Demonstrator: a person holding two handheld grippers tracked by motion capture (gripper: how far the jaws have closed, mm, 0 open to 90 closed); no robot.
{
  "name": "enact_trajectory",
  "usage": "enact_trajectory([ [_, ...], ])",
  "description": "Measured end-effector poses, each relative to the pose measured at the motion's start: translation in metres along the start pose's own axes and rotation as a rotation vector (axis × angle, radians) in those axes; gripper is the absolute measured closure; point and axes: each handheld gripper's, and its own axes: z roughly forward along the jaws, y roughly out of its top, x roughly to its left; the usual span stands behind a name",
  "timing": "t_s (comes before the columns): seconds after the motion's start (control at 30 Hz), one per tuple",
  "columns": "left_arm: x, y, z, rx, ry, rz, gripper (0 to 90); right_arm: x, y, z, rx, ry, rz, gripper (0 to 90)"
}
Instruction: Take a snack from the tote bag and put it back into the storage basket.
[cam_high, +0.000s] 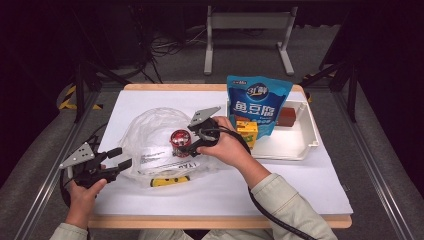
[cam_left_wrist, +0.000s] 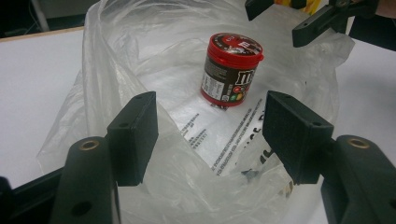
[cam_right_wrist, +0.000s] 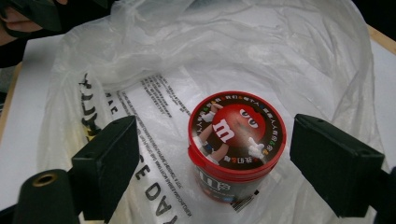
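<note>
A small candy can (cam_high: 179, 139) with a red lid stands upright inside a clear plastic bag (cam_high: 150, 135) on the white table top. My right gripper (cam_high: 189, 143) hovers just right of the can. In the right gripper view its jaws (cam_right_wrist: 224, 158) stand wide on both sides of the can (cam_right_wrist: 236, 142) without touching it. My left gripper (cam_high: 119, 161) is at the bag's near left edge, jaws open. In the left gripper view the bag's crumpled rim (cam_left_wrist: 187, 154) lies loosely between the pads (cam_left_wrist: 135, 135), with the can (cam_left_wrist: 231, 70) beyond and the right gripper (cam_left_wrist: 289, 16) at the top.
A white tray (cam_high: 300, 145) at the right holds a blue snack pouch (cam_high: 257, 102), a yellow box (cam_high: 247, 132) and a brown block (cam_high: 287, 116). A yellow item (cam_high: 170, 181) lies by the bag's near edge. The table's wooden front edge (cam_high: 220, 221) runs close to the person.
</note>
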Motion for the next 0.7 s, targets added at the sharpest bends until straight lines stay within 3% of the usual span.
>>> enact_trajectory([
  [0.37, 0.000, 0.000, -0.001, -0.002, 0.001, 0.003, 36.5, -0.008, -0.008, 0.020, 0.043, -0.034, -0.007, 14.3],
  [0.7, 0.000, 0.000, -0.001, -0.004, -0.001, 0.001, 36.5, -0.010, -0.015, 0.037, 0.067, -0.031, -0.001, 13.9],
])
